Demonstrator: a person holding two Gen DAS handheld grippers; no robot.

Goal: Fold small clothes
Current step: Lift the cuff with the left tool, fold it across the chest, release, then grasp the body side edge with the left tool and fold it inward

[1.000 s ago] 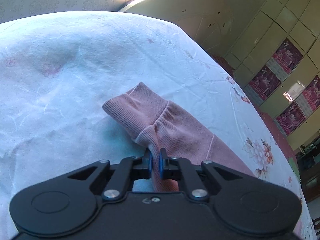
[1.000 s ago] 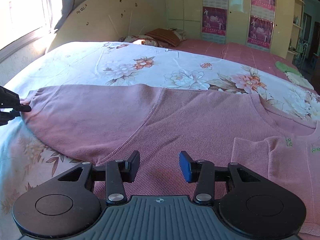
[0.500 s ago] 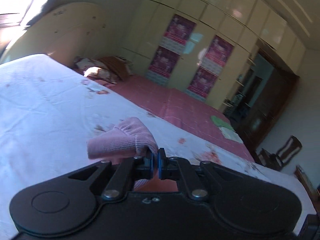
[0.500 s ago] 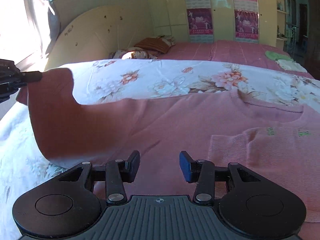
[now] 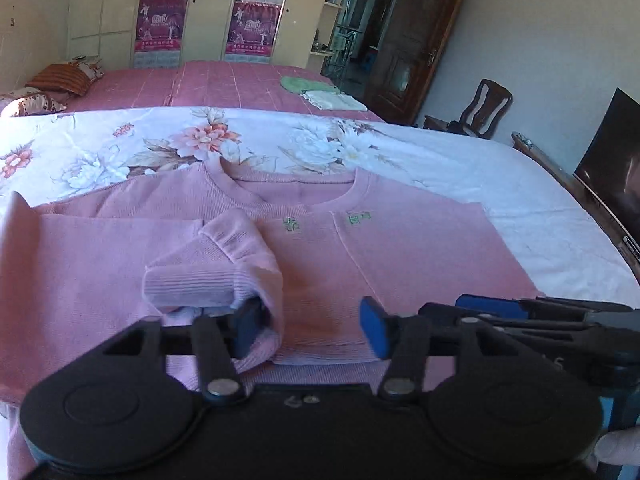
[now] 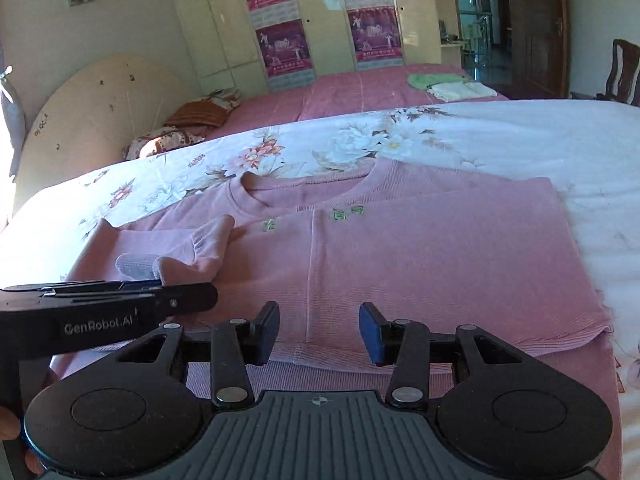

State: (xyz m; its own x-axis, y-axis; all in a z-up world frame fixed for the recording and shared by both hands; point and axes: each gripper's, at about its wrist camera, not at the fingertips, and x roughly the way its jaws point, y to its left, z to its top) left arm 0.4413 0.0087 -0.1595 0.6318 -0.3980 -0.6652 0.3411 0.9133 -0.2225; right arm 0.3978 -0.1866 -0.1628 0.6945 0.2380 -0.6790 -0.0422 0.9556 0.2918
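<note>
A pink sweater (image 5: 400,248) lies flat on the floral sheet, neck away from me. Its left sleeve is folded across the chest, and the ribbed cuff (image 5: 192,288) rests on the body. My left gripper (image 5: 310,330) hovers over the lower front with its jaws opening. The cuff leans on the left pad only and nothing is pinched. From the right wrist view the same cuff (image 6: 136,266) lies just beyond the left gripper's fingers (image 6: 188,300). My right gripper (image 6: 319,330) stands open over the sweater's (image 6: 440,248) hem, holding nothing.
The floral sheet (image 5: 500,184) runs out to the right of the sweater. Behind is a pink-covered bed (image 6: 360,88) with pillows (image 6: 200,114) and folded green and white cloths (image 6: 448,84). A wardrobe with posters, a chair (image 5: 486,104) and a dark screen (image 5: 612,168) line the room.
The left gripper swung the cuff from the bed's left side over onto the sweater's chest, then its jaws came apart and let the cuff go. The right gripper shifted sideways and stayed open.
</note>
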